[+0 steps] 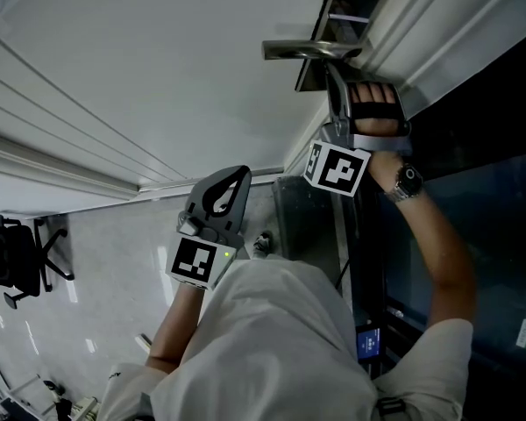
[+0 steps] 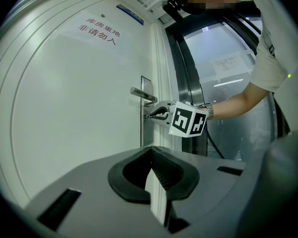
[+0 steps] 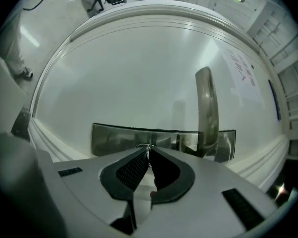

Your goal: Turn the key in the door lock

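Observation:
A steel lock plate (image 3: 114, 139) sits on the white door (image 3: 139, 73), with the lever handle (image 3: 206, 108) beside it. My right gripper (image 3: 148, 150) points straight at the plate. Its jaws are pinched on a small silver key (image 3: 148, 146) that pokes out of the lock, of which only a sliver shows. From the side, the right gripper (image 2: 149, 116) meets the door just below the handle (image 2: 141, 93). In the head view the right gripper (image 1: 332, 68) reaches the plate under the handle (image 1: 309, 51). My left gripper (image 2: 150, 151) hangs back from the door, shut and empty.
A tall glass panel (image 2: 223, 68) in a dark frame stands right of the door. The door carries a sign of red characters (image 2: 99, 31). An office chair (image 1: 17, 257) stands on the tiled floor to the left. The person's torso fills the lower head view.

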Available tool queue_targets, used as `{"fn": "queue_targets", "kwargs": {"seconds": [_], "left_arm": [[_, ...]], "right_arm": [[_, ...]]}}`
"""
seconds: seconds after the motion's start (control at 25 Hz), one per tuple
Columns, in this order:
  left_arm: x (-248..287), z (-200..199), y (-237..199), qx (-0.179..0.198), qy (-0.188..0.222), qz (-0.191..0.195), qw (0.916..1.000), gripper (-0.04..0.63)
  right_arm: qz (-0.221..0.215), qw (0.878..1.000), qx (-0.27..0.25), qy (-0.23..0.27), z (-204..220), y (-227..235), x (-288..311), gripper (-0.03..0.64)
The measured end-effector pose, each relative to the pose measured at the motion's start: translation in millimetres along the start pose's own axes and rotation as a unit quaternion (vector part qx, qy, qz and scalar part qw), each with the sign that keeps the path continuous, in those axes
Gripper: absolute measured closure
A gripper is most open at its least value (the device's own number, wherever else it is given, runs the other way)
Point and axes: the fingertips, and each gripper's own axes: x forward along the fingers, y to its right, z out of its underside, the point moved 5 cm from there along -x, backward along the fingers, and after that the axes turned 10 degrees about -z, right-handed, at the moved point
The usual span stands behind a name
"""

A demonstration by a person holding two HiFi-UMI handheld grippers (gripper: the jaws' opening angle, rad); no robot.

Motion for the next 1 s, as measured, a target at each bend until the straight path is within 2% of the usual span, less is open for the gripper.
{"fn": "queue_targets", "kwargs": {"seconds": [0.12, 0.36, 0.52, 0.72, 1.0], "left_arm": [[0, 0, 3, 0.004, 0.001, 0.003, 1.0000, 0.591], [-2, 1, 6, 0.000, 0.001, 0.003, 1.0000, 0.591], [-2, 1, 8, 0.001, 0.000, 0.003, 1.0000, 0.590], [-3, 0, 7, -0.003, 0.002, 0.002, 1.0000, 0.591], [-5, -1, 9, 0.001, 0.003, 0.005, 1.0000, 0.591]], "right_arm": [[0.001, 0.998, 0.062, 0.005, -1, 2, 0, 0.597], [0.002, 0.993, 0.117, 0.015, -1, 4, 0, 0.597], [-0.002, 0.983, 0.180, 0.034, 1, 7, -1, 0.606], [-0.008, 0.975, 0.218, 0.035, 1, 9, -1, 0.606], [-0.015, 0.957, 0.287, 0.047, 4, 11, 0, 0.606]]}}
